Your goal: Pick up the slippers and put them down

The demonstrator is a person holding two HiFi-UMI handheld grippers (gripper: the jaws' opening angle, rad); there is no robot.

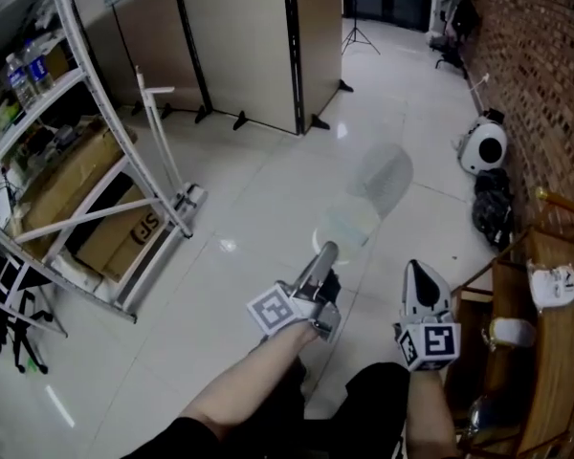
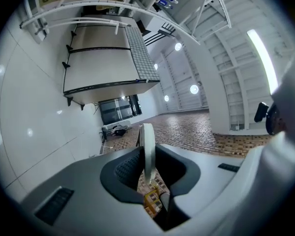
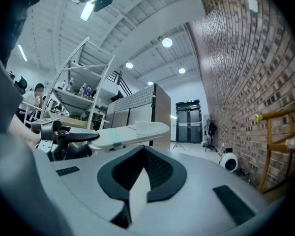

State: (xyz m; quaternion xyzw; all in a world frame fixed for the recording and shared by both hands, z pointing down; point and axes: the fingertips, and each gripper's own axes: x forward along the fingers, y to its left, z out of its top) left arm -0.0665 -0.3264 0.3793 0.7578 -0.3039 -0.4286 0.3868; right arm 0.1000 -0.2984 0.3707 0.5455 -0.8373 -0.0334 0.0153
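Note:
My left gripper [image 1: 325,253] is low in the middle of the head view, shut on a thin white slipper [image 1: 350,224] that reaches forward over the floor and is blurred. In the left gripper view this slipper [image 2: 148,146] stands edge-on between the dark pads [image 2: 125,168]. My right gripper [image 1: 421,273] is beside it on the right, at about the same height. In the right gripper view a thin white edge [image 3: 137,195], seemingly the other slipper, is pinched between its pads. To its left there show the left gripper [image 3: 64,136] and its flat slipper [image 3: 132,132].
A white metal rack [image 1: 96,151] with cardboard boxes stands at the left. Folding partition panels [image 1: 239,36] close off the back. A brick wall [image 1: 545,55] runs along the right, with a round white device [image 1: 483,146], black bags [image 1: 493,208] and wooden furniture [image 1: 555,352] against it.

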